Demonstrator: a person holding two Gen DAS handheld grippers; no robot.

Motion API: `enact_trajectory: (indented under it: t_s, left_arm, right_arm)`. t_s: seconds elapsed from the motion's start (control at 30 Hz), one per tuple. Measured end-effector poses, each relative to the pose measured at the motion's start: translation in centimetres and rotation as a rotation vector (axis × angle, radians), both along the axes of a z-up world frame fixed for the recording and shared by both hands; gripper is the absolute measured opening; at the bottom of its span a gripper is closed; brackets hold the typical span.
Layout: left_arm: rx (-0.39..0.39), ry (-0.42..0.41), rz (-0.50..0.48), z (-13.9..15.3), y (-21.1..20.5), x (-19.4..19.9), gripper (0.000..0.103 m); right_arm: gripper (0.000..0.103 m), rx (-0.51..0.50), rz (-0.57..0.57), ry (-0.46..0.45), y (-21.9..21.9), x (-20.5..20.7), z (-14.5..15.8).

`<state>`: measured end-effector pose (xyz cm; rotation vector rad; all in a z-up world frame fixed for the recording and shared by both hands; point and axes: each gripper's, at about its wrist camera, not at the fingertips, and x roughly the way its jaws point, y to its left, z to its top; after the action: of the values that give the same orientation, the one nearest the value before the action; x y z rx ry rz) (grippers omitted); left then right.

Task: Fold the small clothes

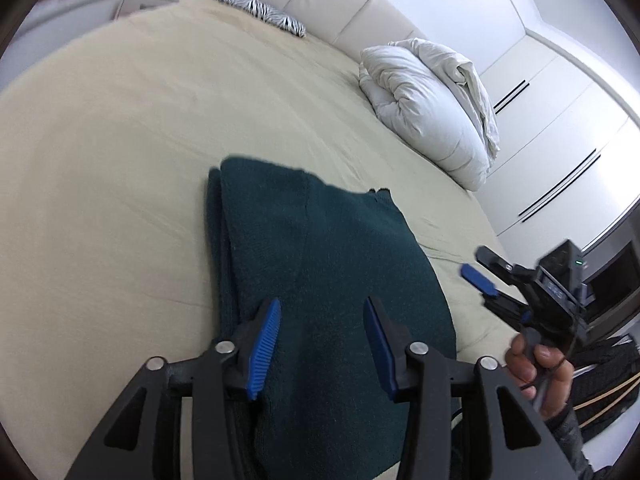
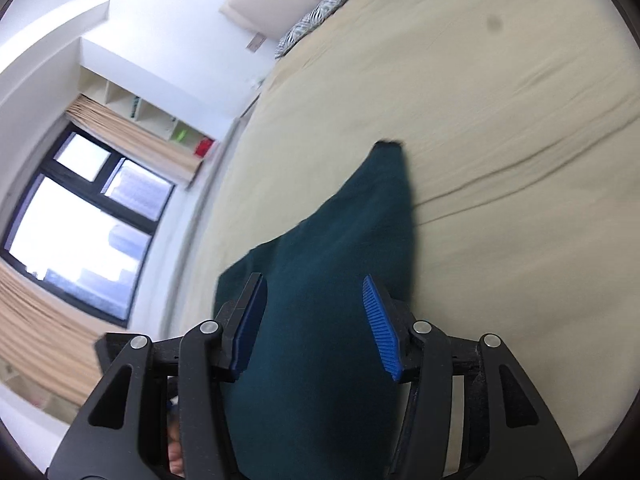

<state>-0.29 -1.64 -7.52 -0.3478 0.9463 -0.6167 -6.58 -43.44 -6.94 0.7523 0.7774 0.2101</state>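
A dark green knitted garment [image 1: 320, 264] lies folded on the beige bed [image 1: 120, 168], near the bed's front edge. The left tool [image 1: 322, 344] hangs just above the garment's near end, its blue pads [image 1: 264, 352] spread apart with only cloth seen below them and nothing pinched. The right tool [image 1: 480, 276] sits off the garment's right side in the left wrist view, over bare sheet, its pads apart and holding nothing; a hand [image 1: 536, 368] grips its handle. In the right wrist view that same tool [image 2: 316, 328] looks along the garment [image 2: 328, 280], which tapers to a corner farther up the bed.

The garment's near end is cut off behind both tools, so its full outline and how many layers it has cannot be made out. Motion blur softens its far edge.

Beyond the garment, a rumpled white duvet [image 1: 432, 108] and a zebra-striped pillow [image 1: 260, 12] rest against the padded headboard [image 1: 344, 0]. Open wall shelves [image 2: 136, 108] hold a few small green and red things, too small to identify.
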Motion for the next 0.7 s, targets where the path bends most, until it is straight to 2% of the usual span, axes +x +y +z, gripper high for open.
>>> enact_trajectory:
  t_s: [0.1, 0.17, 0.2, 0.23, 0.27, 0.37, 0.4, 0.5, 0.6, 0.7]
  left_arm:
    - [0.064, -0.123, 0.033, 3.0, 0.0, -1.8, 0.060]
    - [0.129, -0.232, 0.063, 5.3, -0.3, -3.3, 0.073]
    - [0.163, -0.307, 0.082, 6.7, -0.5, -4.5, 0.084]
    - [0.184, -0.369, 0.094, 7.8, -0.6, -5.3, 0.096]
    - [0.201, -0.430, 0.107, 8.8, -0.8, -6.3, 0.102]
    - [0.226, -0.569, 0.138, 11.4, -1.1, -8.9, 0.103]
    - [0.245, -0.595, 0.160, 12.2, -1.2, -9.4, 0.103]
    - [0.294, -0.647, 0.229, 14.2, -1.3, -10.5, 0.103]
    - [0.307, -0.677, 0.246, 15.9, -0.9, -11.3, 0.103]
    - [0.338, -0.690, 0.283, 17.0, -0.5, -11.9, 0.103]
  right_arm:
    - [0.049, -0.187, -0.067, -0.074, 0.8, -3.5, 3.1]
    - [0.051, -0.303, -0.105, -0.141, 1.7, -5.8, 5.4]
    - [0.053, -0.354, -0.127, -0.176, 2.3, -6.9, 6.5]
    - [0.059, -0.386, -0.144, -0.202, 2.8, -7.7, 7.4]
    - [0.072, -0.421, -0.166, -0.236, 3.3, -8.6, 8.4]
    - [0.099, -0.526, -0.291, -0.344, 4.3, -11.5, 11.7]
    - [0.102, -0.560, -0.337, -0.374, 4.6, -12.4, 12.5]
    - [0.103, -0.644, -0.415, -0.409, 5.2, -14.1, 15.0]
    - [0.103, -0.695, -0.470, -0.406, 5.6, -15.0, 16.9]
    - [0.103, -0.686, -0.459, -0.429, 5.4, -16.0, 18.8]
